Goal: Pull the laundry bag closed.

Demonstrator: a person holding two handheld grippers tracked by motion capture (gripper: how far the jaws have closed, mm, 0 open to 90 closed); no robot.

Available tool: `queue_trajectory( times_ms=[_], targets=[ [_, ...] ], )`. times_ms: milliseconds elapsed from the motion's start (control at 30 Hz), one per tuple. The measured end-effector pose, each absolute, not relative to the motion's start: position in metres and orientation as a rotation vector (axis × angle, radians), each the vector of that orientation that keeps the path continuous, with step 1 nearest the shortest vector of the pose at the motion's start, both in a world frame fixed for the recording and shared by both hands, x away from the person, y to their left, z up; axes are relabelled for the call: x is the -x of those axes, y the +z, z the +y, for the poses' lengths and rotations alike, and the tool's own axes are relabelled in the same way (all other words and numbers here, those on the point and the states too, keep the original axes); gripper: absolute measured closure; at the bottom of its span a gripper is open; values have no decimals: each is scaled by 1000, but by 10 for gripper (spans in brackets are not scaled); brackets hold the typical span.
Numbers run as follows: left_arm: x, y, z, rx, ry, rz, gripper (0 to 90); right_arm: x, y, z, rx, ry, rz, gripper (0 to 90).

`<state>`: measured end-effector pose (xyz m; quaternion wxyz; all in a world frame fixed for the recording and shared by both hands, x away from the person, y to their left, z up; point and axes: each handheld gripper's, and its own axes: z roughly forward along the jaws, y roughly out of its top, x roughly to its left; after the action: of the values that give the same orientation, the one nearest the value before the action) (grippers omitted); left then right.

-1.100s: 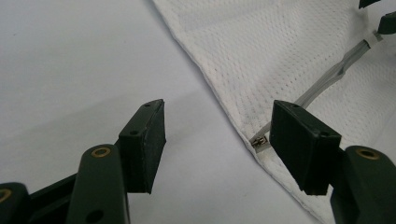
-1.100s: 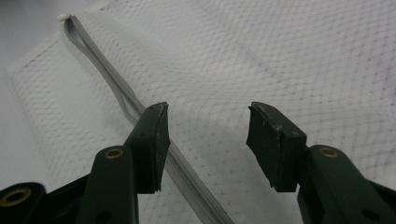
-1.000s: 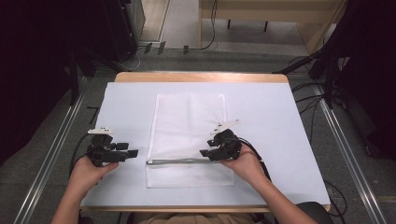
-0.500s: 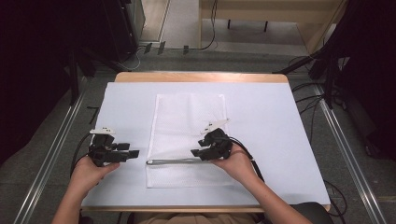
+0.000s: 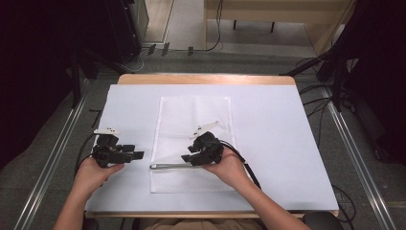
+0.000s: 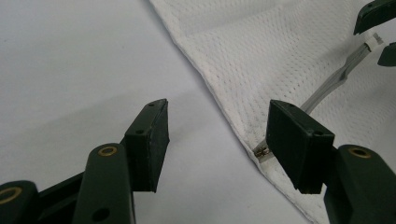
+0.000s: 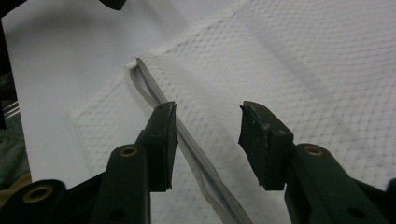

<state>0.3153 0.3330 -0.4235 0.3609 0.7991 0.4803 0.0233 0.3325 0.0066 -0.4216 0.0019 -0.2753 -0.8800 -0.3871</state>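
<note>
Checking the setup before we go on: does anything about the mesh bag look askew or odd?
The white mesh bag lies flat and square on the table cover. Its grey zipper stands partly open, the two sides spread apart in the right gripper view. Nothing looks torn or spilled.

I see a white mesh bag [image 5: 191, 139] lying flat mid-worktop, its grey zipper [image 5: 172, 166] running across the near end.

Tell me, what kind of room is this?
Probably a lab set up for recording: a table under a white sheet, metal rails beside it, cables across the floor, and a white mesh bag being handled.
</note>
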Motion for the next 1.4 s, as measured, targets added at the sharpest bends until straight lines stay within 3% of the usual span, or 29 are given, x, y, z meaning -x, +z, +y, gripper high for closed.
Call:
queue_trajectory(
  times_ms=[500,1200,1400],
  targets=[
    [-320,-427,332,-2074,69,1233,394,-326,-428,42,803,-1209,-2760,561],
    [-320,-427,336,-2053,55,1226,388,-314,-447,84,704,-1142,-2744,650],
    [-319,-428,336,-2055,48,1219,390,-314,-454,94,701,-1120,-2736,711]
  ],
)
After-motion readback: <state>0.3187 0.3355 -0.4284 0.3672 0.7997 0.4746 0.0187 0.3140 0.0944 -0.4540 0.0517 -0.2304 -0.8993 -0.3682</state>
